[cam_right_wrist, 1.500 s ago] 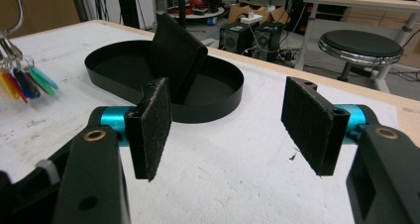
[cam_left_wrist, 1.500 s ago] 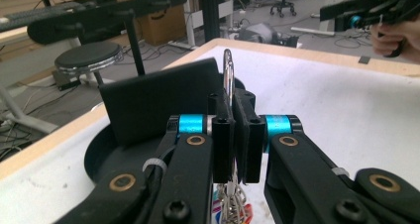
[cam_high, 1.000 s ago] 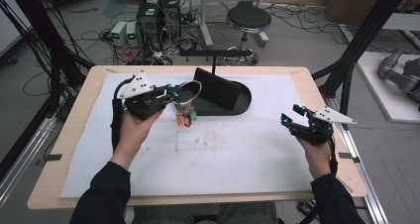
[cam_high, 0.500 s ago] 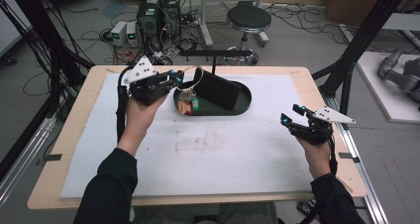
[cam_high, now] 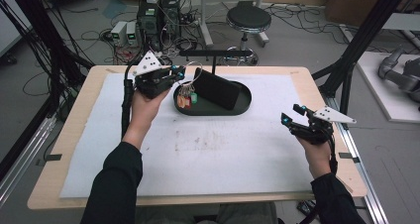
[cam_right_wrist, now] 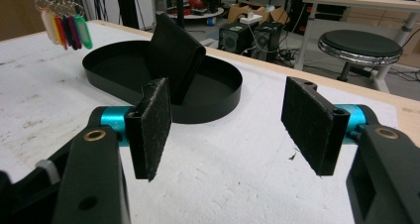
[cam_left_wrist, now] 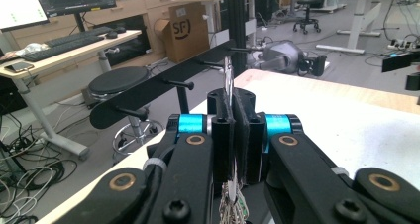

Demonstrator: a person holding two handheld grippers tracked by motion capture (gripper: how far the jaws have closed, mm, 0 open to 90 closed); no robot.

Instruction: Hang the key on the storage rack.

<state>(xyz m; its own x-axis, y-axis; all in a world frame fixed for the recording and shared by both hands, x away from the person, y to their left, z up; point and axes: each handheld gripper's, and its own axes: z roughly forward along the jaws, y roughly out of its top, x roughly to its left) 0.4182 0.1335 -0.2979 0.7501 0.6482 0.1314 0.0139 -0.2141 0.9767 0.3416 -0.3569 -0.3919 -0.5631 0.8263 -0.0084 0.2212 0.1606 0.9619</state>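
While the left gripper clamps the key ring, right gripper view shows parted jaws

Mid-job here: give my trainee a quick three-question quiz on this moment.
1. True or false: the left gripper has its jaws shut on the key ring.
2. Where do the coloured key tags hang? A: above the black tray; B: flat on the white mat; C: by the right gripper.
3. Fill in: the right gripper's jaws are ____ with nothing between them.

Key: 1 true; 2 A; 3 open.
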